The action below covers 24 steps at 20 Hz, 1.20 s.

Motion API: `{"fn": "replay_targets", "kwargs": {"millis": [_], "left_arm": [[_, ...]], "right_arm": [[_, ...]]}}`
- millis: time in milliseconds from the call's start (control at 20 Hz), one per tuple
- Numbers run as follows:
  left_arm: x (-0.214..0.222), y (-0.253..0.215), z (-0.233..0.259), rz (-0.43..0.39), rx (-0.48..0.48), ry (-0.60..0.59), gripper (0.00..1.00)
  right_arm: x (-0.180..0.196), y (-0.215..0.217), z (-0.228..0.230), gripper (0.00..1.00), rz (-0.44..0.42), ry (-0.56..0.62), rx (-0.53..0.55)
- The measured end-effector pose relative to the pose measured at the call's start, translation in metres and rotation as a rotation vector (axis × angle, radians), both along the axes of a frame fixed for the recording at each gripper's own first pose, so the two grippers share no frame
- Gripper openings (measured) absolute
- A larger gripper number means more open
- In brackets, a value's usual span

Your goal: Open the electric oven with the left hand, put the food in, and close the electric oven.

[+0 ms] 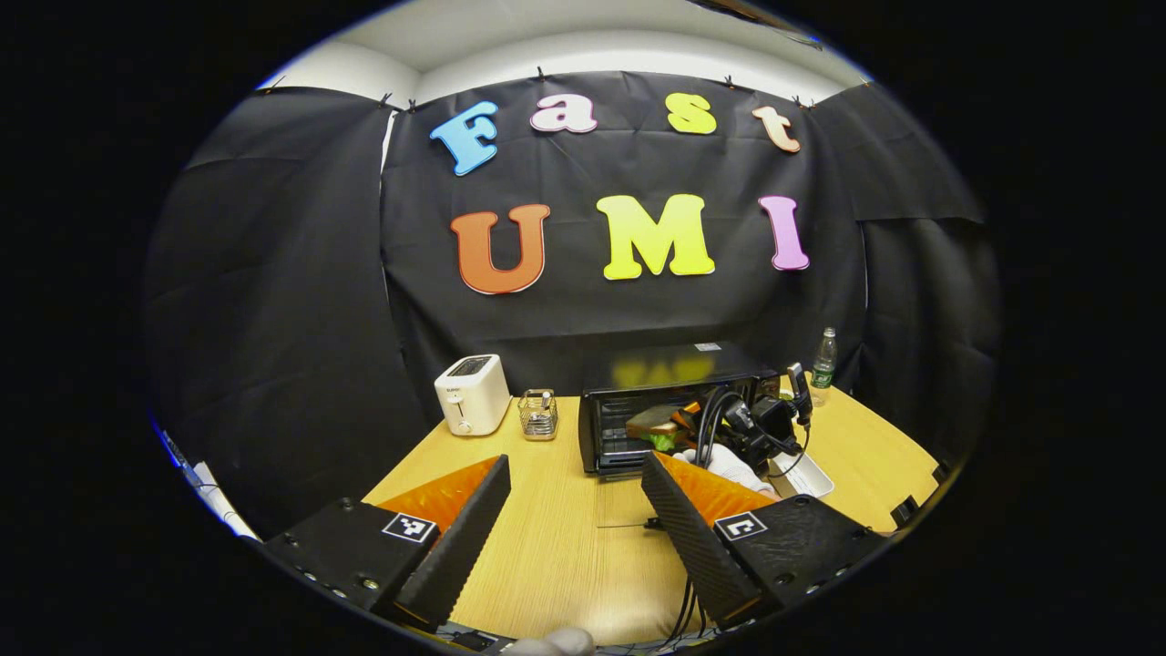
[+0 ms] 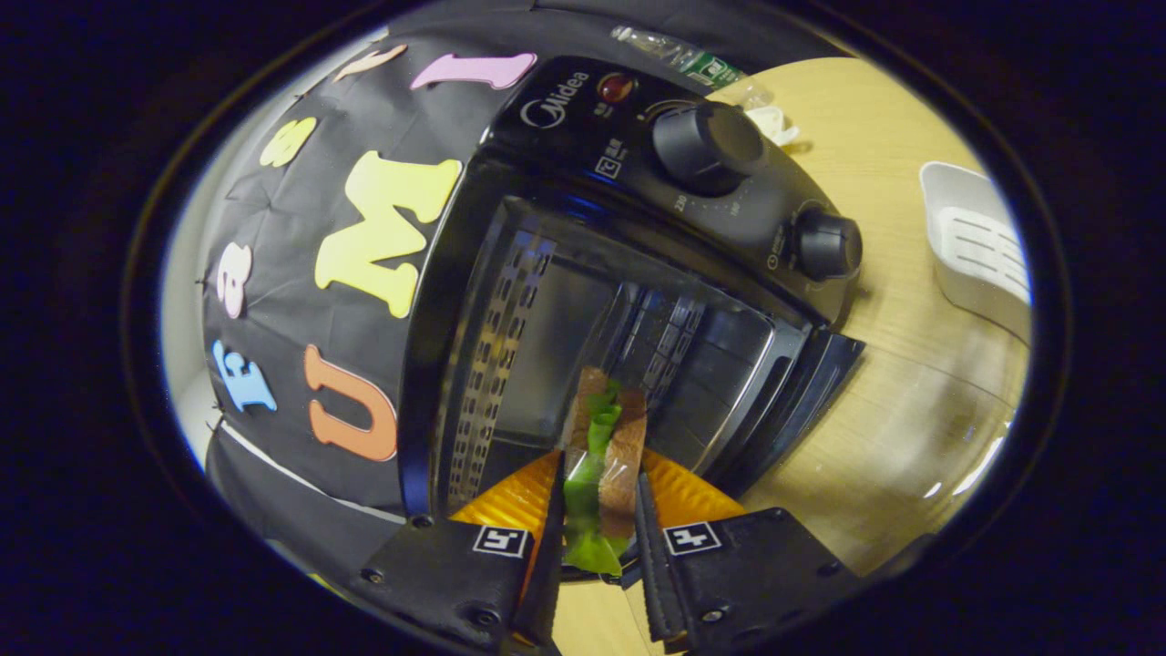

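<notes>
A: What crowds the black electric oven (image 1: pixel 669 401)?

B: In the left gripper view, a white toaster (image 1: pixel 472 394) and a wire basket (image 1: pixel 538 415) at ten o'clock, a plastic bottle (image 1: pixel 823 360) at two.

A: The grippers?

B: The left gripper (image 1: pixel 574 510) gapes wide, holding nothing, over bare wooden table (image 1: pixel 556 556). The right gripper (image 2: pixel 597 528) pinches the lettuce sandwich (image 2: pixel 601 456) at the oven's open mouth, its white tray (image 2: pixel 975 246) at three.

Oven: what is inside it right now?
The oven stands open. Its perforated side wall and rack rails show, and the sandwich, clamped in the right hand-held gripper, reaches into the opening. The sandwich and gripper cover part of the cavity floor.
</notes>
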<state>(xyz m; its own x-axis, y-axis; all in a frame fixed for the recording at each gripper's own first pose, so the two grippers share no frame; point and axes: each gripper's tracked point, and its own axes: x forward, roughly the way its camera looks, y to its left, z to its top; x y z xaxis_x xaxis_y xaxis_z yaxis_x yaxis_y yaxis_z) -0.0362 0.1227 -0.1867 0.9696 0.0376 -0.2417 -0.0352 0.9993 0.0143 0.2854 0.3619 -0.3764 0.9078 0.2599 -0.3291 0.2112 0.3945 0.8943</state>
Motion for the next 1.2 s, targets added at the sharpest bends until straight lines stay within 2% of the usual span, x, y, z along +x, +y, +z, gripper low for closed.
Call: {"fn": "replay_targets", "kwargs": {"millis": [150,200,250,300,350,400,500,700,850,1000,1050,1100,1200], "left_arm": [[0.005,-0.001,0.001,0.004,-0.008,-0.004,0.95],[0.006,-0.001,0.001,0.006,-0.008,-0.006,0.95],[0.006,-0.001,0.0,0.007,-0.009,-0.005,0.95],[0.007,-0.001,0.0,0.007,-0.012,-0.005,0.95],[0.007,-0.003,0.0,0.0,-0.021,-0.004,0.95],[0.008,-0.006,0.002,-0.003,-0.024,-0.008,0.95],[0.012,-0.006,0.004,-0.002,-0.016,-0.014,0.95],[0.014,-0.011,0.012,-0.004,-0.012,-0.037,0.95],[0.016,-0.015,0.018,-0.009,-0.012,-0.053,0.95],[0.02,-0.02,0.024,-0.015,-0.029,-0.06,0.95],[0.021,-0.021,0.027,-0.013,-0.032,-0.064,0.95],[0.024,-0.023,0.031,-0.016,-0.031,-0.072,0.95],[0.027,-0.026,0.033,-0.015,-0.018,-0.079,0.95]], "right_arm": [[0.0,-0.001,-0.006,0.47,0.011,0.017,-0.059],[0.0,-0.003,-0.008,0.53,0.018,0.023,-0.099],[-0.002,-0.006,-0.009,0.55,0.028,0.031,-0.136],[-0.001,-0.004,-0.009,0.64,0.048,0.029,-0.164],[-0.001,-0.004,-0.005,0.55,0.064,0.022,-0.19],[-0.001,-0.007,-0.002,0.81,0.076,0.017,-0.239],[-0.002,-0.016,0.0,0.98,0.093,0.02,-0.346],[-0.009,-0.038,0.011,0.99,0.098,-0.012,-0.488],[-0.024,-0.052,0.026,0.99,0.144,-0.019,-0.571],[-0.051,-0.068,0.052,1.0,0.203,-0.067,-0.705],[-0.062,-0.074,0.062,0.89,0.224,-0.086,-0.757],[-0.074,-0.081,0.073,1.0,0.242,-0.115,-0.808],[-0.098,-0.097,0.094,1.0,0.286,-0.164,-0.911]]}}
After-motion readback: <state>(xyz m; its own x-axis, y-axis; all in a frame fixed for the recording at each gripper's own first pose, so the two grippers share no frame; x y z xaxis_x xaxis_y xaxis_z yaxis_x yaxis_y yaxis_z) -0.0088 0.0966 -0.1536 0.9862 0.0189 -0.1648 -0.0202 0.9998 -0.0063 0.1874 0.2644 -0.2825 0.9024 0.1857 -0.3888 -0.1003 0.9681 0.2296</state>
